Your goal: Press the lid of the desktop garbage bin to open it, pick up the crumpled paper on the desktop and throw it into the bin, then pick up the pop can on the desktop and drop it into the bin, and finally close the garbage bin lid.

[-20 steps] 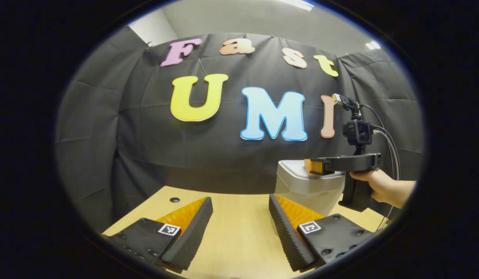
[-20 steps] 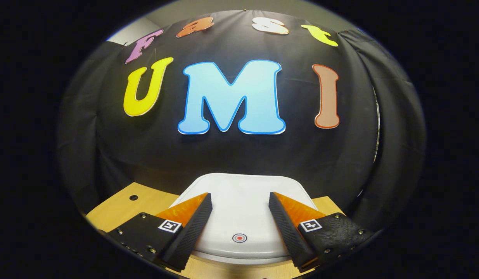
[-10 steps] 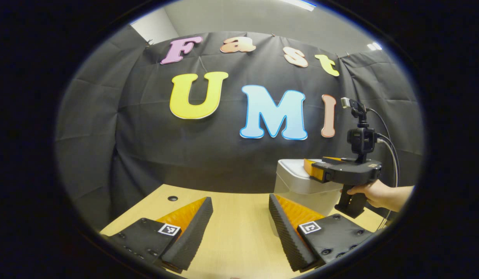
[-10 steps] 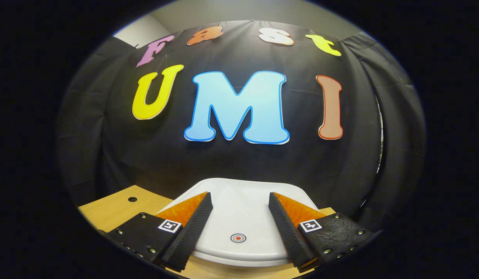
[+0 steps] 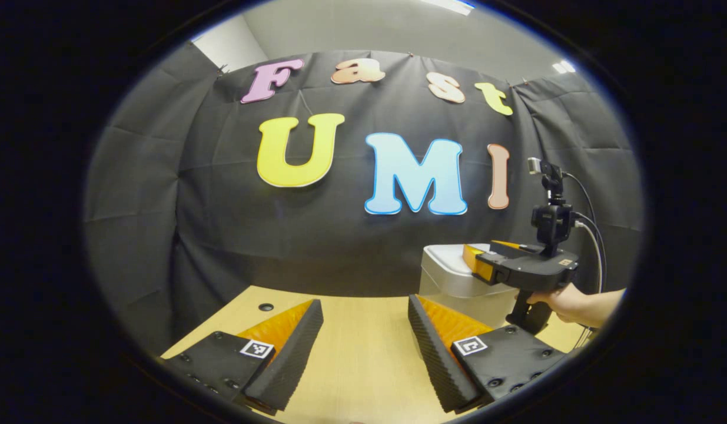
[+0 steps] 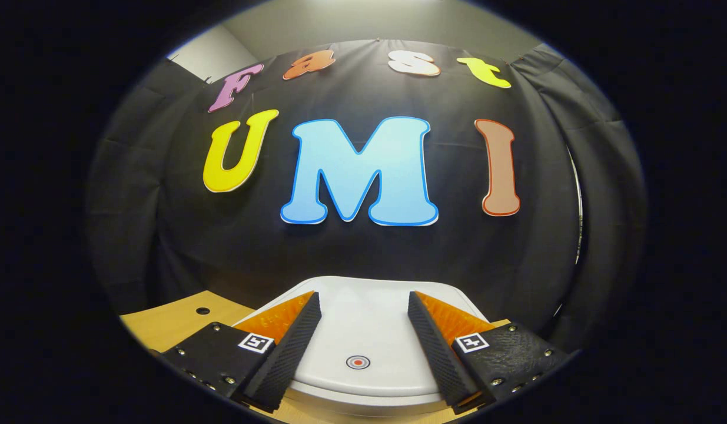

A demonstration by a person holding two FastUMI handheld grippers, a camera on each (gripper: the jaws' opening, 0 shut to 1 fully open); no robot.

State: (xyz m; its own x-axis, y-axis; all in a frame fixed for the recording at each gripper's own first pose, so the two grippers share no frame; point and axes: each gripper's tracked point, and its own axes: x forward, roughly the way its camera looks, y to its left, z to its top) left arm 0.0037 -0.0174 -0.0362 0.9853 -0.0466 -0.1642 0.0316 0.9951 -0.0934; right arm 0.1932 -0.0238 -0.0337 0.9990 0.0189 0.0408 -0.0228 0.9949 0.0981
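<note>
The bin (image 6: 363, 377) is a small pale grey tub with rounded corners, and its white lid (image 6: 369, 330) lies flat and shut, smooth on top, with a small red-and-white ring mark (image 6: 358, 361) near the front edge. In the right gripper view the right gripper (image 6: 363, 347) hangs just above that lid with its two fingers spread wide, one on each side of the ring mark, and nothing is held between them; whether the fingertips touch the lid cannot be told from here. In the left gripper view the same bin (image 5: 457, 288) stands on the light wooden worktop (image 5: 351, 353) to the right, close to the black cloth wall, and the right gripper (image 5: 487, 262) reaches over its top from the right, gripped from below by a hand (image 5: 569, 303) (a small camera and cables ride on top of the tool). The left gripper (image 5: 363, 347) is low over bare worktop, well to the left of the bin, its fingers also parted wide and holding nothing. Counted: one bin with one lid, one ring mark, two grippers, one hand, and one small dark round hole (image 5: 266, 307) in the worktop near the wall, which also appears in the right gripper view (image 6: 202, 310) left of the bin.
</note>
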